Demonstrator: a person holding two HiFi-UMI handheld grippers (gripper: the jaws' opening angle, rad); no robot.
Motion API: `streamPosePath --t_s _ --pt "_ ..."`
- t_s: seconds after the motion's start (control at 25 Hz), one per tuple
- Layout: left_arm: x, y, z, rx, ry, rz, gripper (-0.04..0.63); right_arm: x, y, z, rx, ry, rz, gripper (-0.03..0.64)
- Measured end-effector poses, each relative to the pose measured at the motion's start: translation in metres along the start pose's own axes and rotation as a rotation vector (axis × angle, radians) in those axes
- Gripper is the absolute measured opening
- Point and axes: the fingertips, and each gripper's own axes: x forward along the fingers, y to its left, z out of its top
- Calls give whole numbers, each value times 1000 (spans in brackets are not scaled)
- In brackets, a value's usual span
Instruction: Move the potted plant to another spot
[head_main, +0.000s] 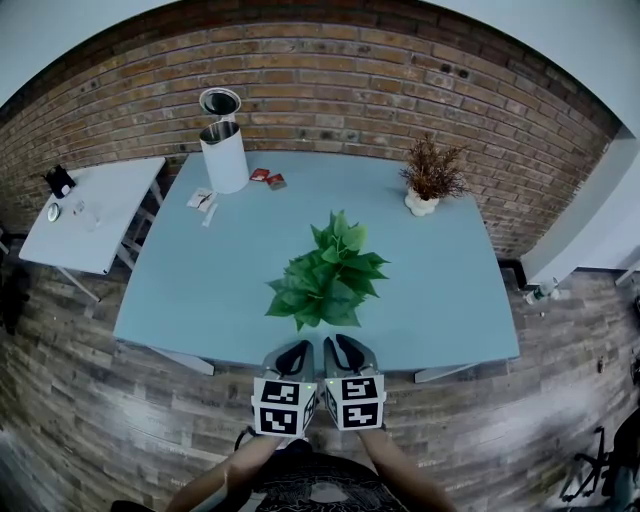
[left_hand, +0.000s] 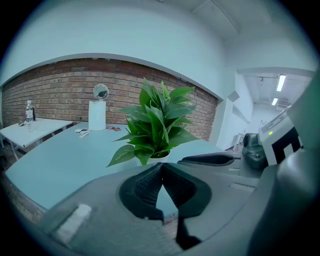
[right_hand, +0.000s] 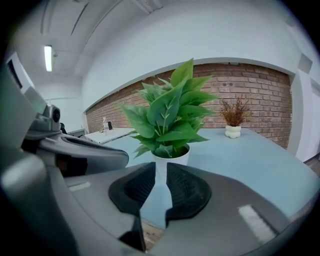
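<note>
Near table (head_main: 200, 300) edge: left gripper (head_main: 293, 356), jaws pressed together, beside right gripper (head_main: 347, 351), jaws slightly parted, both tilted down toward potted plant (head_main: 328, 272).

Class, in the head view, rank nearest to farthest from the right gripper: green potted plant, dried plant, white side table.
1. Green potted plant, just ahead of the right gripper, centre.
2. Dried plant, farther back, to the right.
3. White side table, far left.

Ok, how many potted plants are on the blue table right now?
2. The green plant stands on the table, centred toward the near edge; the dried plant sits at its far right corner. None looks hidden.
</note>
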Motion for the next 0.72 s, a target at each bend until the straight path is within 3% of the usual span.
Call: streamPosePath --t_s 0.24,0.72 --pt "-6 -9 -2 13 -16 -7 0 -18 2 8 -1 -41 -1 6" --pt "-15 -21 -1 39 -27 -15 0 -41 5 13 -7 -63 5 6"
